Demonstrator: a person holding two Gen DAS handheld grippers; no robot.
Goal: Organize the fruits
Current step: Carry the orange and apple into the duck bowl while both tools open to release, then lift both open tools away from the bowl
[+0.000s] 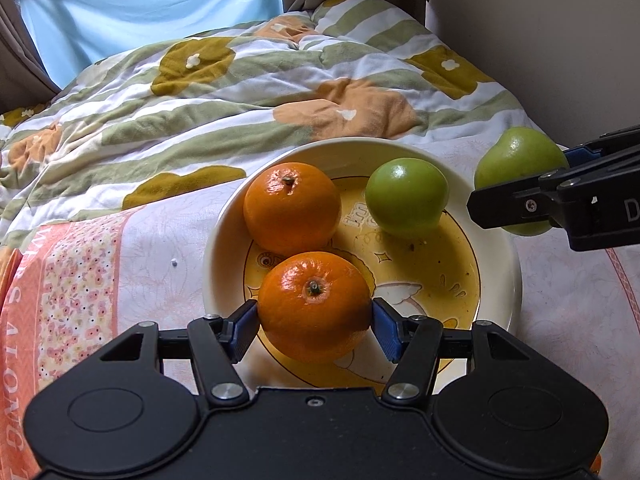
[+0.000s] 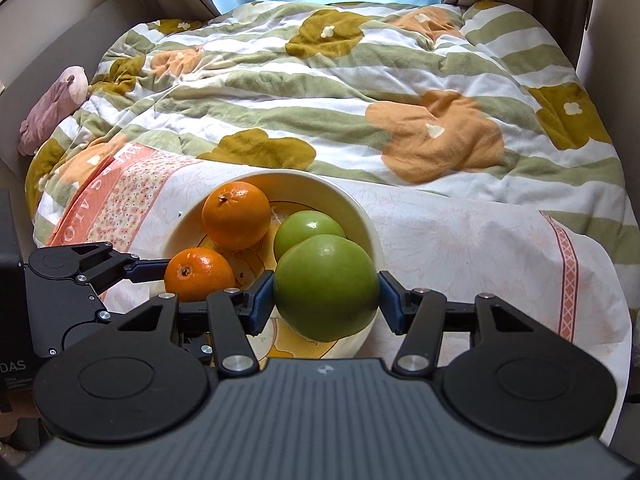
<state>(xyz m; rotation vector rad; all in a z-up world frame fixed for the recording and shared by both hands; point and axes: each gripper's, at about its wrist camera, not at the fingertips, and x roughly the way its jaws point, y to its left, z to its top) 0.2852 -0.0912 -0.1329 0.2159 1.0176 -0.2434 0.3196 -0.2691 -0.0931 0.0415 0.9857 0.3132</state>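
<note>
A cream bowl (image 1: 506,280) with a yellow cartoon print stands on a bed cloth. My left gripper (image 1: 315,322) is shut on an orange (image 1: 314,306), low over the bowl's near side. A second orange (image 1: 292,208) and a green apple (image 1: 406,198) lie in the bowl. My right gripper (image 2: 327,300) is shut on another green apple (image 2: 326,286), held at the bowl's right rim (image 2: 364,216). In the left wrist view that apple (image 1: 516,156) and the right gripper (image 1: 520,184) show at the right edge. The right wrist view shows the left gripper (image 2: 182,270) holding its orange (image 2: 199,274).
A rumpled quilt (image 1: 240,92) with green stripes and flower patches covers the bed behind the bowl. A pink patterned cloth (image 1: 80,264) lies under the bowl. A pink plush toy (image 2: 52,108) sits at the bed's left edge. Curtains and walls close in the back.
</note>
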